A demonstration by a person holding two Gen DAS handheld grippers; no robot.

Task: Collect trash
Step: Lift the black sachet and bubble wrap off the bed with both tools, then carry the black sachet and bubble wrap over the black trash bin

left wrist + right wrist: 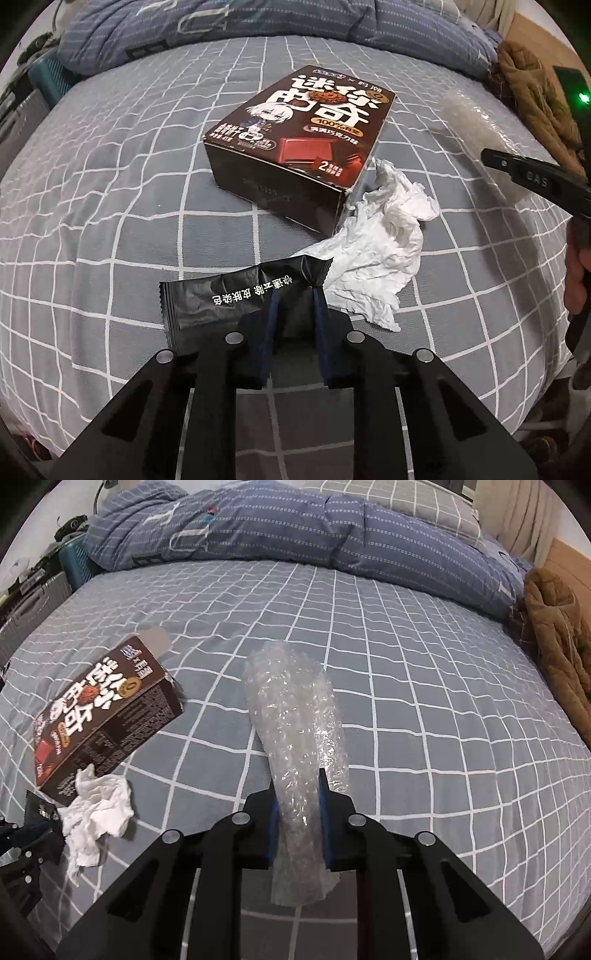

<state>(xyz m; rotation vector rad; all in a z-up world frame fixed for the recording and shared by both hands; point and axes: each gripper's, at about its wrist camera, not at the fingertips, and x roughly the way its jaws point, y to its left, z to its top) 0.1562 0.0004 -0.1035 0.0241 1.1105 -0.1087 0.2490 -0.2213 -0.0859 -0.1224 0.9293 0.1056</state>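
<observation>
Left wrist view: the left tongs (293, 295) pinch a black wrapper (236, 295) lying on the checked bed (110, 221), beside a crumpled tissue (380, 251) and brown box (299, 147). Right wrist view: the right tongs (298, 805) clamp a bubble-wrap roll (295, 720) above the bed.

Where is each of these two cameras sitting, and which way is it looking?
Left wrist: on the left gripper, looking down its fingers at a black foil wrapper it pinches; a hand shows right.
Right wrist: on the right gripper, clamping a clear bubble-wrap roll.
Shared: brown cardboard cookie box, crumpled white tissue, grey checked bedsheet.
</observation>
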